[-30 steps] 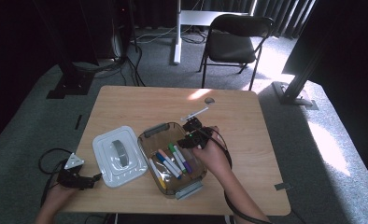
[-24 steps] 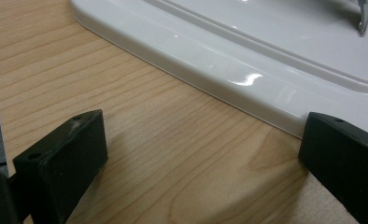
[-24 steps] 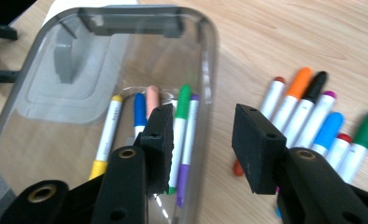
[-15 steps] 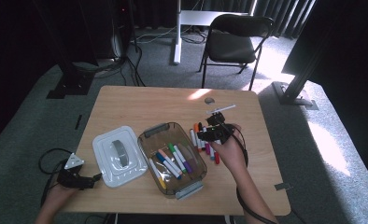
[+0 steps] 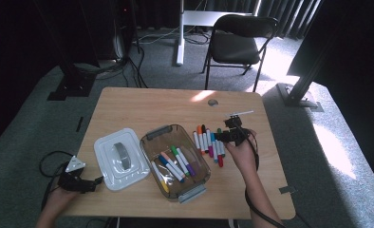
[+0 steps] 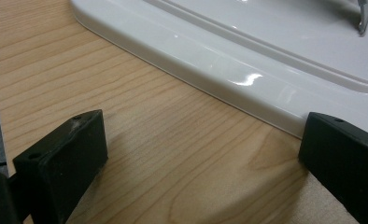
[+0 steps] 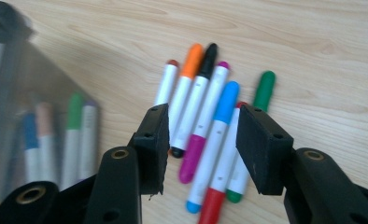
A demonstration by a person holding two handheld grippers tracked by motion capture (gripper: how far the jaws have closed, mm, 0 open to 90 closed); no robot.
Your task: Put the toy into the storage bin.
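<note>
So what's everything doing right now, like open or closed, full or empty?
Clear box: open, lid off, some markers inside.
White lid: lying flat on the table beside the box.
Markers on the table: capped, lying side by side.
Right hand-held gripper: open above those markers, holding nothing; its jaws have just been closing a little.
Left hand-held gripper: open, resting by the lid's edge.

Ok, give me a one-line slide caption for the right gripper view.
Right gripper, jaws open, hovers over a row of markers on the wooden table, beside the clear container.
</note>
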